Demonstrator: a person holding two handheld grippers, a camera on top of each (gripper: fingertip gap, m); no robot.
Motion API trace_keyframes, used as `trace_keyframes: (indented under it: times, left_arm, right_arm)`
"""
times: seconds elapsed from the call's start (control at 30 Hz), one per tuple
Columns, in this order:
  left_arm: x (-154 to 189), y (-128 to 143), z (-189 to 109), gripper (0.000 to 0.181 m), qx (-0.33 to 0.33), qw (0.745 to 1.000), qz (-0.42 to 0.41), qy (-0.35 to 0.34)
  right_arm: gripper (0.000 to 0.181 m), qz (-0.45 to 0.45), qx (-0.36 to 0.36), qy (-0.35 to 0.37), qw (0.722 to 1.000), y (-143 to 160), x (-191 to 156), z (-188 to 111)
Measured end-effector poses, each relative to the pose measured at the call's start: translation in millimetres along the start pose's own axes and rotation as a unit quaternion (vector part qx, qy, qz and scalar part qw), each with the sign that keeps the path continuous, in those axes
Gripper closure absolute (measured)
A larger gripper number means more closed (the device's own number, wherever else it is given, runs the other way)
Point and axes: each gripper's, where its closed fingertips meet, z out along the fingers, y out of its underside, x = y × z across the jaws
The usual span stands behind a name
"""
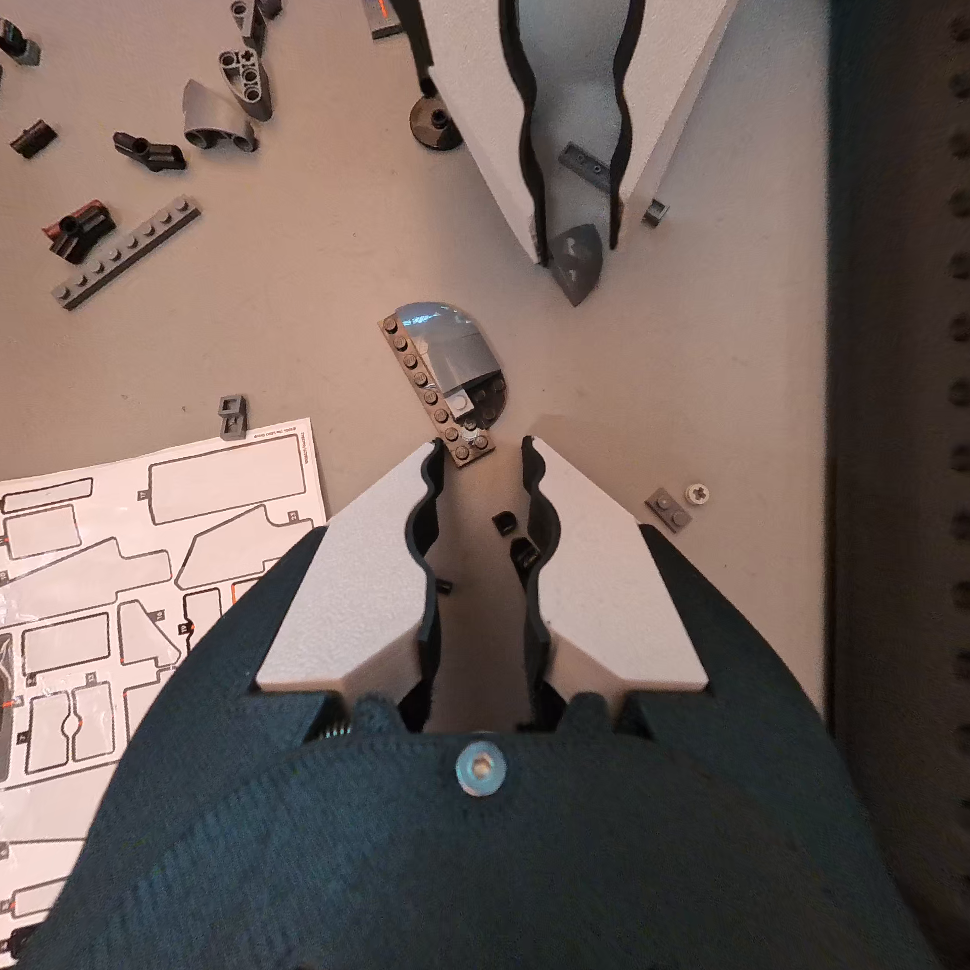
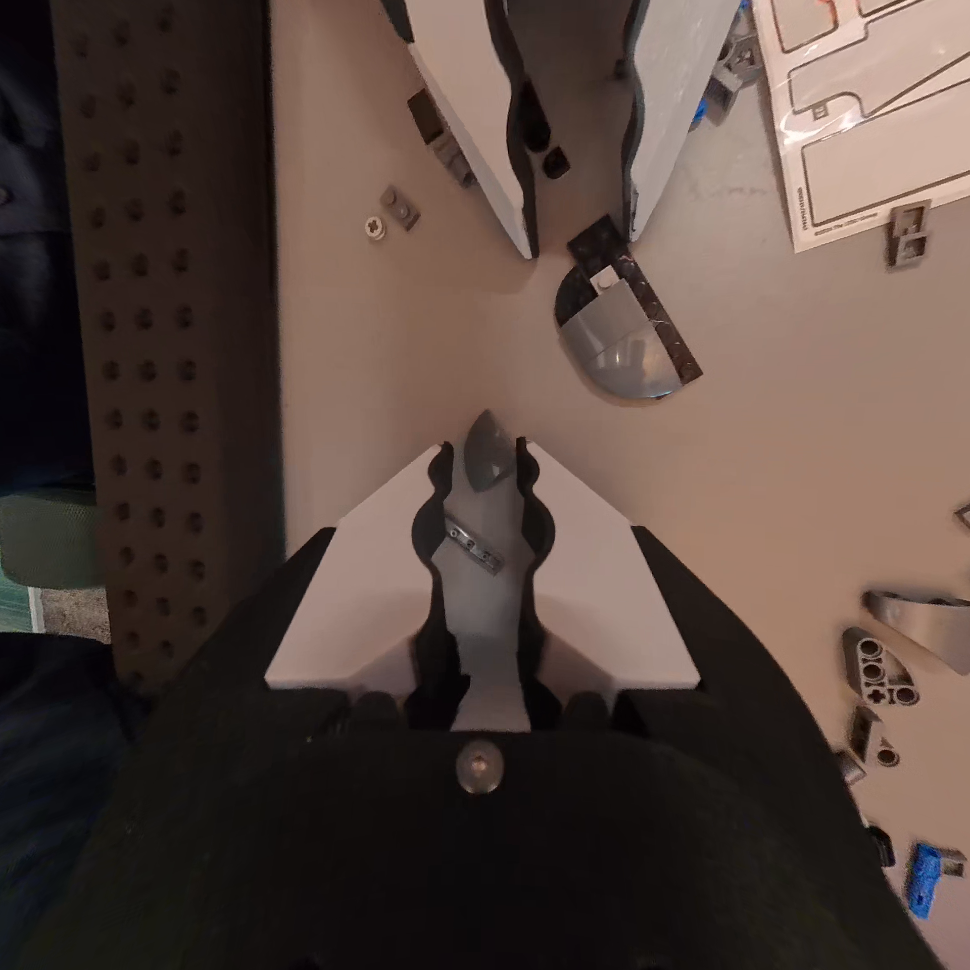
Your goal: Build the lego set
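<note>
A half-round grey build on a dark studded plate (image 1: 446, 367) lies flat on the beige table; it also shows in the right wrist view (image 2: 619, 325). My left gripper (image 1: 481, 445) is open, and its fingertips straddle the near end of the plate, which lies close to the left finger. It also shows at the top of the right wrist view (image 2: 580, 241). My right gripper (image 2: 483, 445) is shut on a dark grey curved wedge piece (image 2: 485, 462), whose tip pokes out past the fingertips. In the left wrist view that gripper (image 1: 577, 252) and wedge (image 1: 575, 262) sit just beyond the build.
A sticker sheet (image 1: 157, 525) lies to the left, with a long grey plate (image 1: 128, 252) and several grey and black parts (image 1: 246, 78) beyond it. A small grey plate (image 1: 667, 510) and a white round stud (image 1: 697, 492) lie beside a dark perforated strip (image 1: 903, 472) along the table edge.
</note>
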Motion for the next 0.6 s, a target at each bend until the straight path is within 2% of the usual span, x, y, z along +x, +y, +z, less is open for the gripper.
trace_keyframes:
  times: [0.1, 0.3, 0.6]
  left_arm:
    - [0, 0, 0, 0.154, 0.001, 1.000, -0.001, 0.001]
    - [6, 0, 0, 0.149, 0.000, 1.000, -0.003, 0.013]
    - [9, -5, 3, 0.152, 0.007, 1.000, 0.000, 0.019]
  right_arm:
    - [0.172, -0.006, -0.008, -0.006, 1.000, 1, -2, 4]
    - [0.177, -0.028, 0.009, 0.010, 1.000, -9, 0, 1]
    - [0.181, -0.073, 0.032, 0.032, 0.996, -30, -1, 4]
